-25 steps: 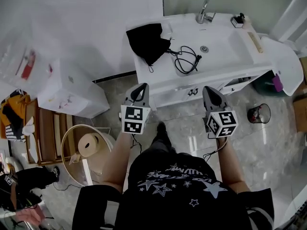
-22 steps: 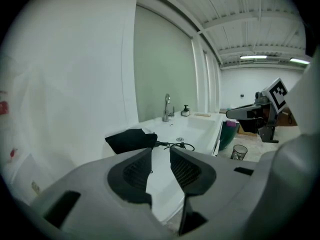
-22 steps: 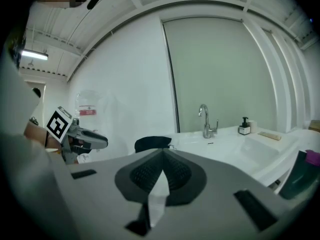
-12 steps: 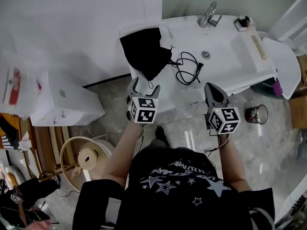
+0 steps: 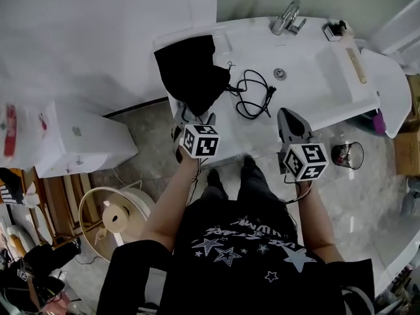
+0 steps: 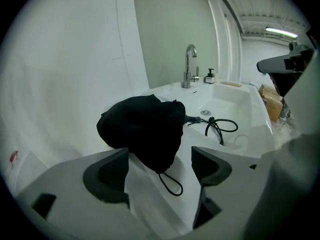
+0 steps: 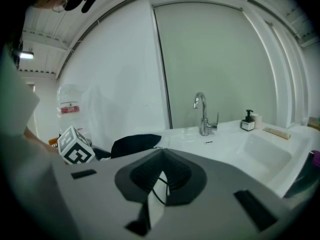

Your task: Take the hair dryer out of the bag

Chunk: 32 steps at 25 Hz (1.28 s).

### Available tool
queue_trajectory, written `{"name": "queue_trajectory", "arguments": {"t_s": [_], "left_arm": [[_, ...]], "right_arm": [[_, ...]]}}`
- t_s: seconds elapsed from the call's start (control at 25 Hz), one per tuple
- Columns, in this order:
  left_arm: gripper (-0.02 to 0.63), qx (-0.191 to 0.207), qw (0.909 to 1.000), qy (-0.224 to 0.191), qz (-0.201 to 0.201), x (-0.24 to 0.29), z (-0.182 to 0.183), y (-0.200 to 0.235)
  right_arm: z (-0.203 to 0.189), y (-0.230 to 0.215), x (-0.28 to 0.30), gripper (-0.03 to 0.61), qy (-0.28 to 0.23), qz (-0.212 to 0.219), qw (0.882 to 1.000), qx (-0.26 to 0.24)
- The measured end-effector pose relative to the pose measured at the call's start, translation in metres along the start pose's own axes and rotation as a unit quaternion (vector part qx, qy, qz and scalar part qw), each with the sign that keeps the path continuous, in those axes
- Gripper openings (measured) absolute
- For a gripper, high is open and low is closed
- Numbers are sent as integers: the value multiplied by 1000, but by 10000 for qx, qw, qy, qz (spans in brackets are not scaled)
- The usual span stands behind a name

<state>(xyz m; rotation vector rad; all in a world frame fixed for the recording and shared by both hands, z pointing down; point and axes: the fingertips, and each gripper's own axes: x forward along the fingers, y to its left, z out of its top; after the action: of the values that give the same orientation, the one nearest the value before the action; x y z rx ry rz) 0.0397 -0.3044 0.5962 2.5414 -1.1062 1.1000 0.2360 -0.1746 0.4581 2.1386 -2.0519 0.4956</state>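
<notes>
A black drawstring bag (image 5: 190, 77) lies on the left end of the white sink counter (image 5: 308, 90). A black cord (image 5: 252, 94) runs out of its mouth and coils on the counter. The hair dryer itself is hidden in the bag. My left gripper (image 5: 195, 115) has just opened its jaws. It hangs over the counter's front edge at the bag's near tip, touching nothing. In the left gripper view the bag (image 6: 142, 129) and its drawstring loop (image 6: 172, 184) lie just beyond the open gripper (image 6: 160, 164). My right gripper (image 5: 290, 118) is shut and empty, right of the cord.
A faucet (image 5: 289, 17), a soap bottle (image 5: 331, 28) and the basin drain (image 5: 280, 73) lie farther back. Left of the sink stands a white box (image 5: 79, 143). A round basket with a paper roll (image 5: 108, 215) and a cup (image 5: 346, 155) are on the floor.
Both grippers have moved forward to the counter. The left one dropped toward the bag and its jaws went from shut to wide open. The right stays shut.
</notes>
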Motion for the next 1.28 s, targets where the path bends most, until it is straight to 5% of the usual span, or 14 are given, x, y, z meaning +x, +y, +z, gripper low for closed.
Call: {"name": "queue_trajectory", "arguments": {"t_s": [0.4, 0.48, 0.6, 0.92, 1.2, 1.28], "left_arm": [[257, -670, 9923, 456, 936, 9, -8, 8], [203, -676, 9907, 418, 1104, 7, -6, 11], [39, -581, 9880, 388, 1378, 1, -4, 15], [18, -996, 9902, 334, 922, -9, 7, 12], [17, -1151, 9897, 335, 786, -15, 12, 13], [17, -1206, 9891, 335, 774, -16, 14, 12]], "right_arm": [[-9, -16, 29, 6, 293, 879, 9956, -155], [-11, -16, 33, 6, 340, 1029, 9940, -164], [-13, -14, 42, 6, 410, 1243, 9910, -270], [-30, 7, 88, 6, 1005, 1975, 9724, -734], [-49, 43, 135, 8, 1431, 2634, 9358, -1854], [-57, 50, 146, 74, 1611, 2815, 9261, -1926]]}}
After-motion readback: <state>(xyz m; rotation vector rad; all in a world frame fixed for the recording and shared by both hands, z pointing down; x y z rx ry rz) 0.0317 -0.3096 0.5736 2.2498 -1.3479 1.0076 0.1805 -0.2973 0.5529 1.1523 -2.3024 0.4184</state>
